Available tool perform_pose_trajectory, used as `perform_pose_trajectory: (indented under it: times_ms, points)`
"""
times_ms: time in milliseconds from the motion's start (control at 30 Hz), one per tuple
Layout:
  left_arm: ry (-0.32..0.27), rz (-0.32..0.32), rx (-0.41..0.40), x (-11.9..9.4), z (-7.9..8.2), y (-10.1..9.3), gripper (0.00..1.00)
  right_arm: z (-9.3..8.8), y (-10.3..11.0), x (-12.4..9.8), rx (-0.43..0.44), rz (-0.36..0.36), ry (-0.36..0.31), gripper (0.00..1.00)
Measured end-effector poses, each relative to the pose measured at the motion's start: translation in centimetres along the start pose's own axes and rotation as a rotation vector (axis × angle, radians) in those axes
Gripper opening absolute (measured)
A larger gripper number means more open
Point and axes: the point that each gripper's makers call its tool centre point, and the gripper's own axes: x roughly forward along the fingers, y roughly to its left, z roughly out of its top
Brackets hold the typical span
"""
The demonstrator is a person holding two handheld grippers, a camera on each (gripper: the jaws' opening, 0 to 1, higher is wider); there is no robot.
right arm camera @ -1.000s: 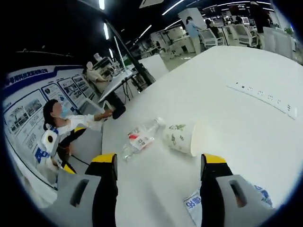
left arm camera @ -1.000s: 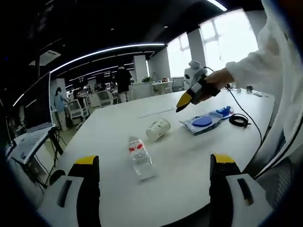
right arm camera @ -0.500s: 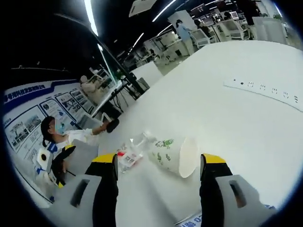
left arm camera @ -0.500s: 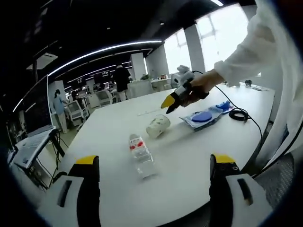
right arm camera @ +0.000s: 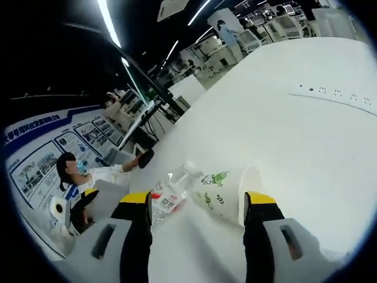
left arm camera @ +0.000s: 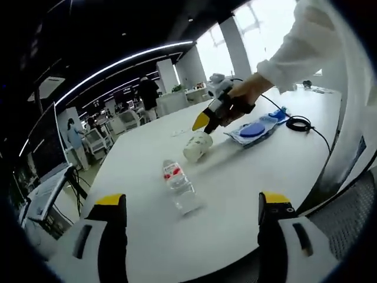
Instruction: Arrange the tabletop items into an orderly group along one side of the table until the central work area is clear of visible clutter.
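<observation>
We hold a two-jaw tool in each hand. In the left gripper view, the left tool (left arm camera: 187, 233) rises from the bottom edge, its grey, yellow-tipped jaws set wide apart with nothing between them. Farther ahead in that view, our right hand (left arm camera: 242, 99) reaches in from the upper right, a white sleeve (left arm camera: 300, 50) covering the arm, gripping the right tool (left arm camera: 202, 123), whose yellow tip angles downward. In the right gripper view, the right tool's (right arm camera: 197, 221) two yellow-tipped jaws stand parted at the bottom, tilted slightly, gripping nothing.
</observation>
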Motion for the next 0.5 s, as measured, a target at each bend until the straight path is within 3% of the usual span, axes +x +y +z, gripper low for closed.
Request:
perform_pose_trajectory:
  times_ms: [167, 267, 333, 500]
  points:
    - [0.01, 0.016, -0.002, 0.0, -0.3, 0.4, 0.93, -0.8, 0.0, 0.5, -0.024, 0.014, 0.027, 0.36]
    - [0.022, 0.018, 0.013, 0.0, -0.5, 0.3, 0.92, -1.0, 0.2, 0.3, -0.039, 0.017, 0.012, 0.16]
    - [0.037, 0.012, 0.027, 0.1, -0.8, 0.1, 0.92, -0.8, 0.9, 0.3, -0.016, 0.065, -0.003, 0.02]
    - [0.052, 0.005, 0.044, 0.2, -1.0, -0.1, 0.91, -0.6, 1.7, 0.6, -0.014, 0.095, 0.0, 0.0]
